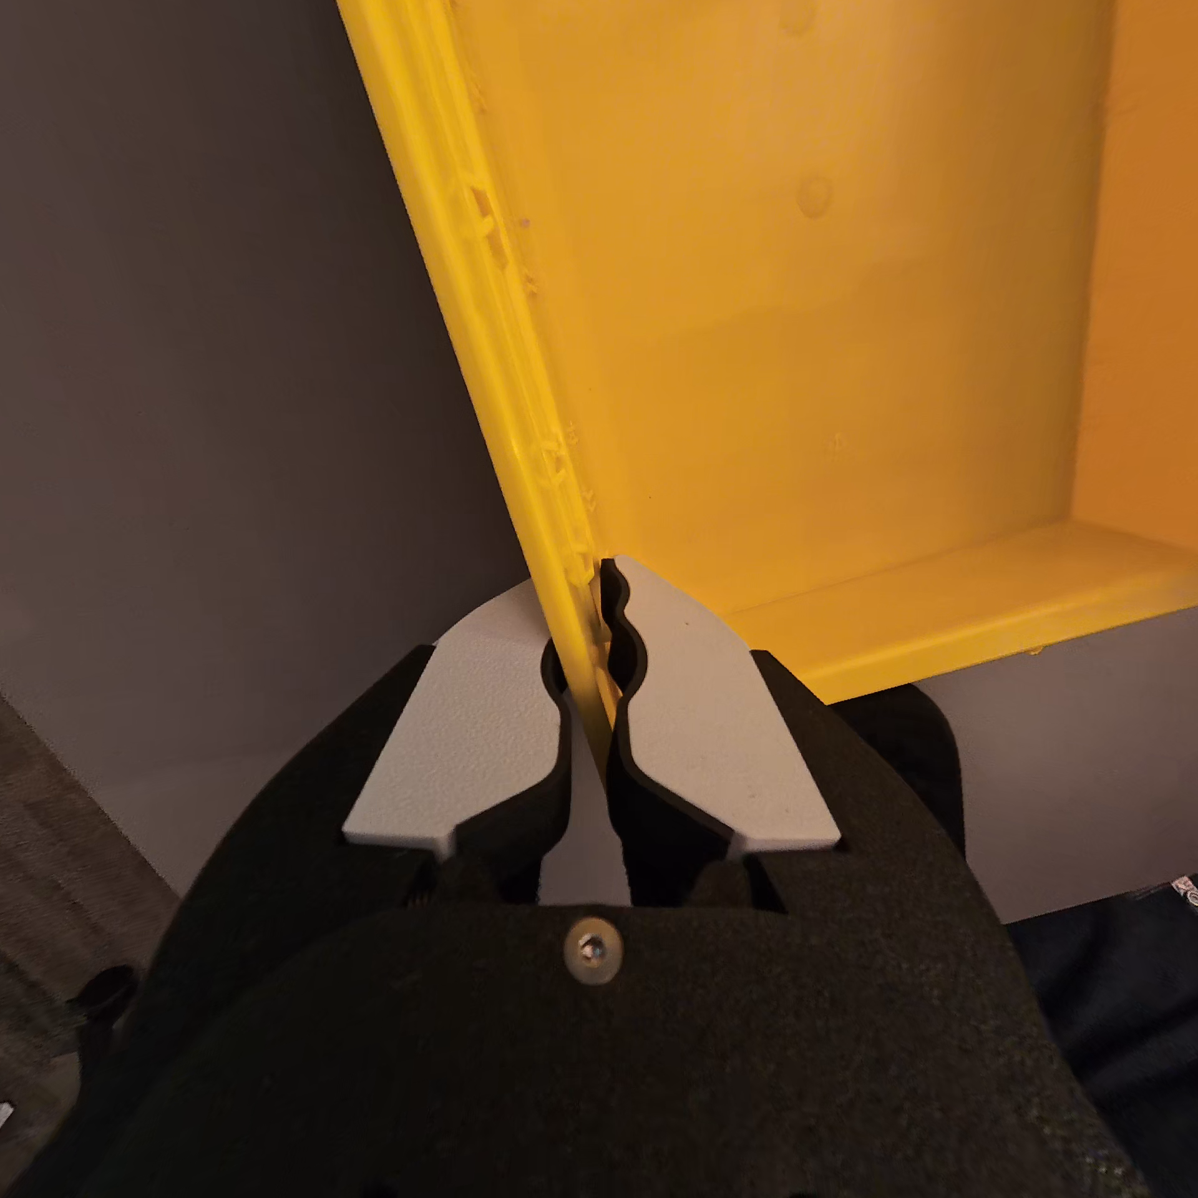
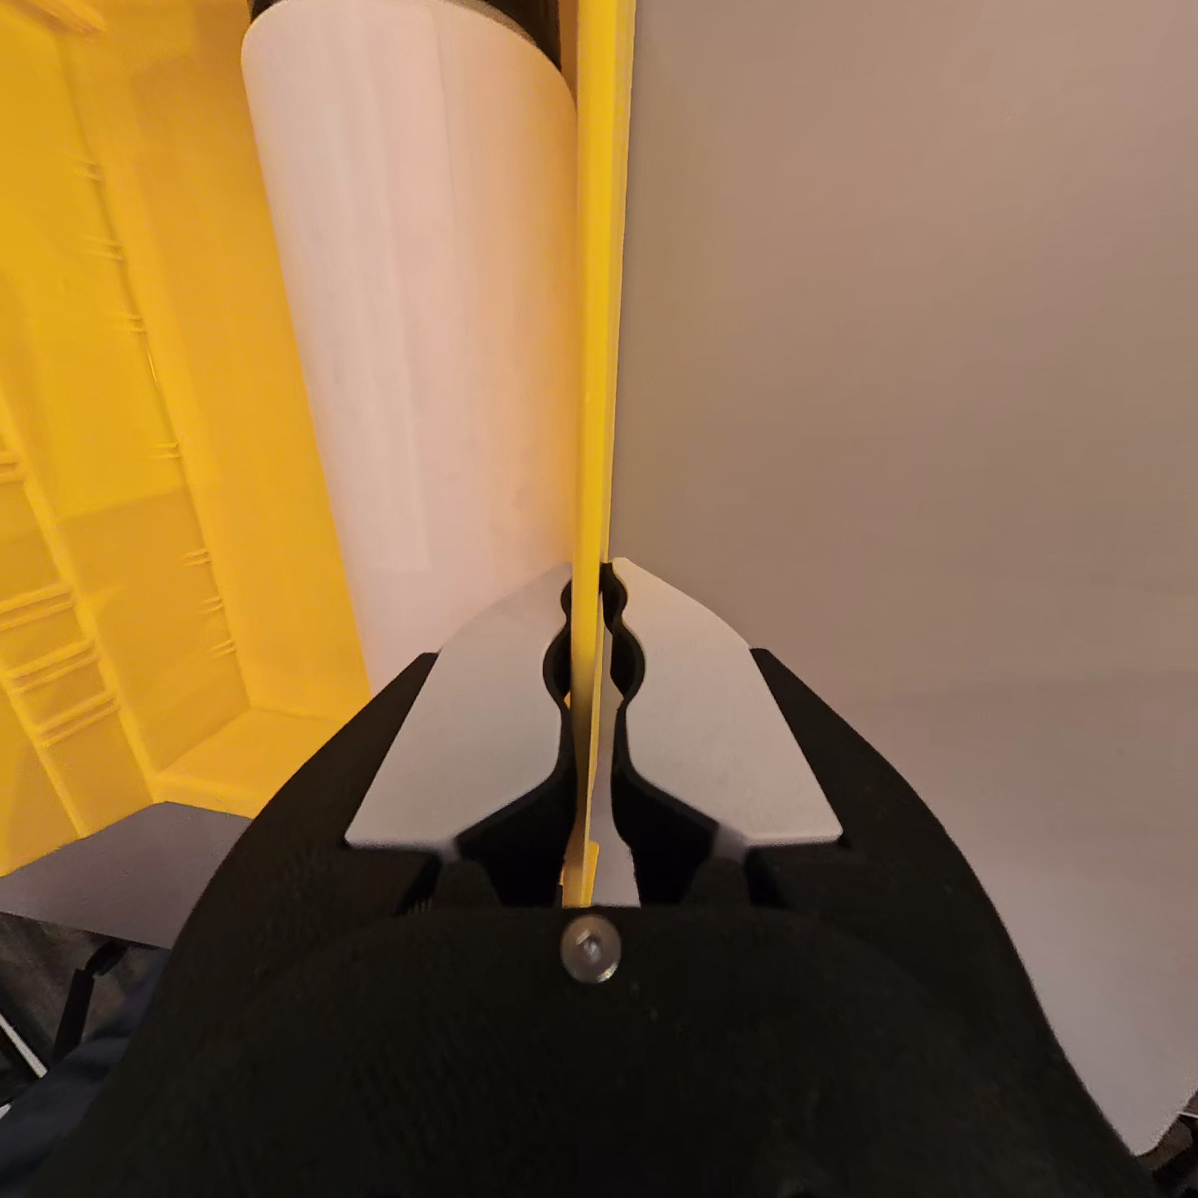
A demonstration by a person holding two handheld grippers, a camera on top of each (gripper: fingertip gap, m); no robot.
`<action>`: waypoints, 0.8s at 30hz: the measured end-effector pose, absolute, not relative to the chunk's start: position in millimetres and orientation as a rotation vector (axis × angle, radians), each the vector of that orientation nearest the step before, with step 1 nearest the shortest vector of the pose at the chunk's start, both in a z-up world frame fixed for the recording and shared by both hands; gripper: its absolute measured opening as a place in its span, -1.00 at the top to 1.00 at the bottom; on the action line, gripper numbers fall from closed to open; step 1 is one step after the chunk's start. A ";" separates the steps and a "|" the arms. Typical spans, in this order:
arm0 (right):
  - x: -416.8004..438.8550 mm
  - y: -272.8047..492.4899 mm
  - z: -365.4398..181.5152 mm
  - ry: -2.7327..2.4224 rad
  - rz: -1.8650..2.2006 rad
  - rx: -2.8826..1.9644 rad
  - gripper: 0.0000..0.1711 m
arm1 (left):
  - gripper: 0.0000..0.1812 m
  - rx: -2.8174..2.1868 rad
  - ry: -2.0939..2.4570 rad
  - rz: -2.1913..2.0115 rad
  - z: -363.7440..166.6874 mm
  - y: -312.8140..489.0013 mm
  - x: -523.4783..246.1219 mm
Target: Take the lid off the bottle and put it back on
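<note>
A pale pink bottle (image 2: 421, 292) lies inside a yellow plastic bin (image 2: 168, 454), along its right wall. A dark part shows at the bottle's far end (image 2: 531, 26); I cannot tell whether it is the lid. My right gripper (image 2: 593, 564) is shut on the bin's right wall (image 2: 599, 324), with the left finger inside next to the bottle. My left gripper (image 1: 593, 570) is shut on the bin's left wall (image 1: 493, 363). In the left wrist view only bare bin floor (image 1: 810, 292) shows and the bottle is out of sight.
The bin stands on a pale grey tabletop (image 2: 907, 389), which also shows in the left wrist view (image 1: 194, 324). Its near edge runs close below both grippers. Carpeted floor (image 1: 52, 843) lies below left, and dark fabric (image 1: 1102, 1005) below right.
</note>
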State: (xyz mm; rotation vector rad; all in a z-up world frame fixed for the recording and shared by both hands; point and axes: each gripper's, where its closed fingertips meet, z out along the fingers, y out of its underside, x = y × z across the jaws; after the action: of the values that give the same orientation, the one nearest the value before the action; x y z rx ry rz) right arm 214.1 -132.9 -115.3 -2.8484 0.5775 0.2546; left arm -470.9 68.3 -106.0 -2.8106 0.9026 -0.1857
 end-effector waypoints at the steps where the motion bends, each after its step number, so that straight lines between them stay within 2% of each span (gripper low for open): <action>1: 212.4 -131.8 -115.1 0.576 0.255 -2.849 0.93 | 0.94 -2.810 0.909 -0.182 -106.1 67.6 -468.6; 24: 159.5 -112.8 -114.8 0.550 0.296 -2.895 0.92 | 0.93 -2.800 1.011 -0.146 -106.8 46.9 -419.3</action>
State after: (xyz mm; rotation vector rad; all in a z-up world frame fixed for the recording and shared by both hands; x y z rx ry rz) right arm 159.5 -112.8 -114.8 -2.8952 0.5496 0.2964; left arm -419.3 46.9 -106.8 -2.7996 1.0106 -0.1456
